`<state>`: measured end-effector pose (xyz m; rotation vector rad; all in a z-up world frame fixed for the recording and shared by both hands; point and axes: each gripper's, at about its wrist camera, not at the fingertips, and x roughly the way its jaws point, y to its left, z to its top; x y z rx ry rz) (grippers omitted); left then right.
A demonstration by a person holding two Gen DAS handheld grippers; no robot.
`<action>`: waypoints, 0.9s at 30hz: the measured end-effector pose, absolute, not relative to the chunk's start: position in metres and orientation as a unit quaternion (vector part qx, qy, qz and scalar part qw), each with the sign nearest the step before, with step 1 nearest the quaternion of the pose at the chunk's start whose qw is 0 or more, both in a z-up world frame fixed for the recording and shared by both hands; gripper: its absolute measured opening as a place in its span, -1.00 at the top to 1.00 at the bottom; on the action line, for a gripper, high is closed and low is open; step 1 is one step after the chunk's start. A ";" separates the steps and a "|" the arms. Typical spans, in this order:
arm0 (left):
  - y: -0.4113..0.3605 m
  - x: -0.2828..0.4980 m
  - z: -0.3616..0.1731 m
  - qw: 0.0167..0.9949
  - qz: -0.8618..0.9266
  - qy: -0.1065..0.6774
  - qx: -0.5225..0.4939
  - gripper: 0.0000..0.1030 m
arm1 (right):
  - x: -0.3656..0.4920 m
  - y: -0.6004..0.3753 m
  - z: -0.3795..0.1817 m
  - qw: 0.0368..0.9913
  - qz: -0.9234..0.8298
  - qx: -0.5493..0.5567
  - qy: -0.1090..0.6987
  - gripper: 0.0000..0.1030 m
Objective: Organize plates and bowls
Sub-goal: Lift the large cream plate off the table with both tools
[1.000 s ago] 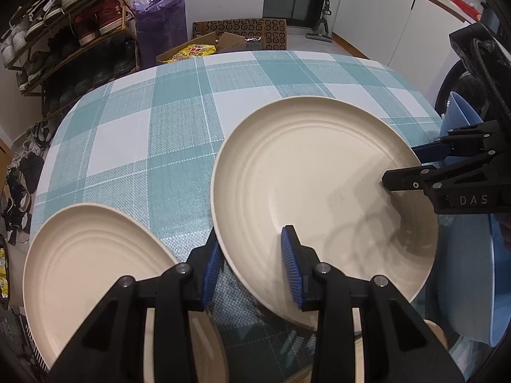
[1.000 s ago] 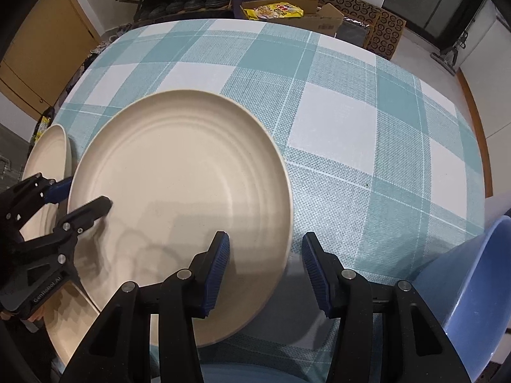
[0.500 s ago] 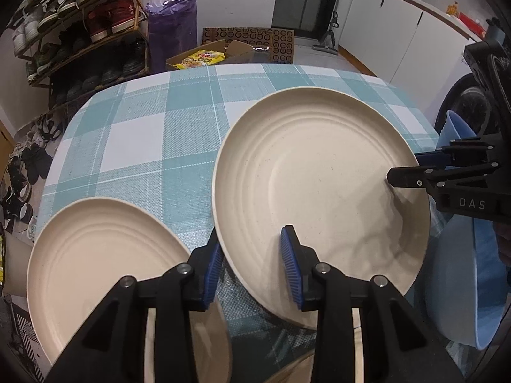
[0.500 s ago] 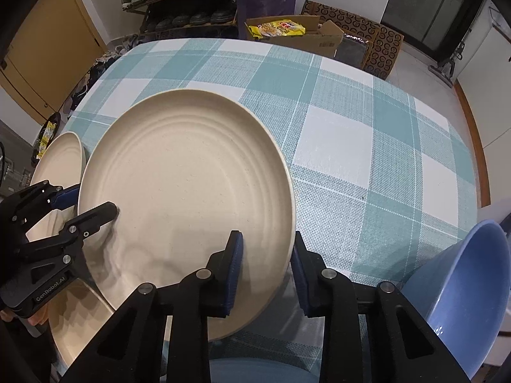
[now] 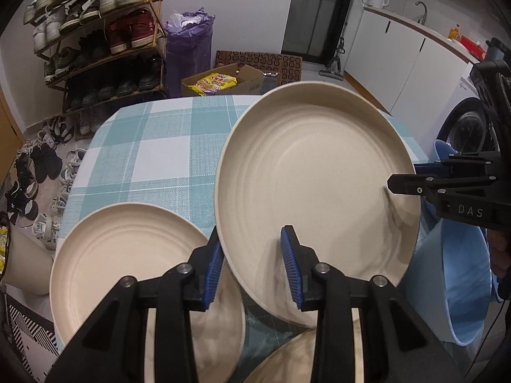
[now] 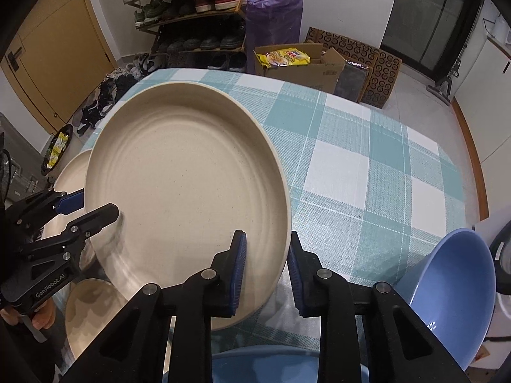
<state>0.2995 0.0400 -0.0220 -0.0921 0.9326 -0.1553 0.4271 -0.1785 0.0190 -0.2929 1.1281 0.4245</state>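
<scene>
Plate (image 5: 313, 185), large and cream, is held off the checked tablecloth (image 5: 153, 156) by both grippers at once. Its near-left rim is pinched between the blue pads of the left gripper (image 5: 252, 268), one pad (image 5: 213, 271) outside the rim and the other on the inner face. Its opposite rim is gripped by the right gripper (image 6: 266, 271), whose jaws are closing, with the rim between the pads (image 6: 239, 268). The plate is tilted, its far edge raised above the table. Just beside the left gripper a second cream plate (image 5: 127, 268) is seen lying on the cloth, and part of a third cream plate (image 5: 287, 360) shows below it at the near edge. To the right a blue bowl (image 6: 453, 290) stands tipped on its side near the table edge. Beyond the table a shoe rack (image 5: 102, 38), a purple bag (image 5: 188, 51) and a cardboard box (image 5: 220, 83) are seen on the floor.
</scene>
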 end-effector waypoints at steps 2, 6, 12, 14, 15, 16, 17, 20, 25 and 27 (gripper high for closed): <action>0.042 0.294 -0.016 0.893 -0.072 0.442 -0.045 0.34 | 0.425 -0.177 0.024 0.817 0.201 -0.136 0.523 0.52; 0.046 0.284 -0.007 0.898 -0.067 0.432 -0.046 0.34 | 0.414 -0.173 0.036 0.823 0.209 -0.139 0.510 0.52; 0.051 0.265 0.005 0.905 -0.060 0.418 -0.049 0.34 | 0.394 -0.169 0.051 0.828 0.220 -0.144 0.496 0.52; 0.053 0.256 0.009 0.908 -0.057 0.412 -0.049 0.34 | 0.388 -0.166 0.056 0.830 0.223 -0.144 0.491 0.52; 0.053 0.253 0.011 0.909 -0.056 0.410 -0.049 0.34 | 0.383 -0.166 0.059 0.831 0.224 -0.145 0.488 0.52; 0.054 0.248 0.013 0.911 -0.055 0.406 -0.049 0.34 | 0.381 -0.165 0.061 0.832 0.226 -0.144 0.487 0.52; 0.055 0.243 0.015 0.912 -0.053 0.404 -0.049 0.34 | 0.377 -0.165 0.062 0.832 0.227 -0.145 0.484 0.52; 0.058 0.231 0.020 0.915 -0.049 0.397 -0.048 0.34 | 0.363 -0.162 0.068 0.834 0.233 -0.148 0.477 0.52; 0.062 0.210 0.025 0.919 -0.043 0.389 -0.049 0.34 | 0.340 -0.157 0.076 0.837 0.239 -0.155 0.467 0.52; 0.064 0.200 0.028 0.921 -0.042 0.384 -0.047 0.34 | 0.330 -0.154 0.079 0.838 0.239 -0.160 0.464 0.52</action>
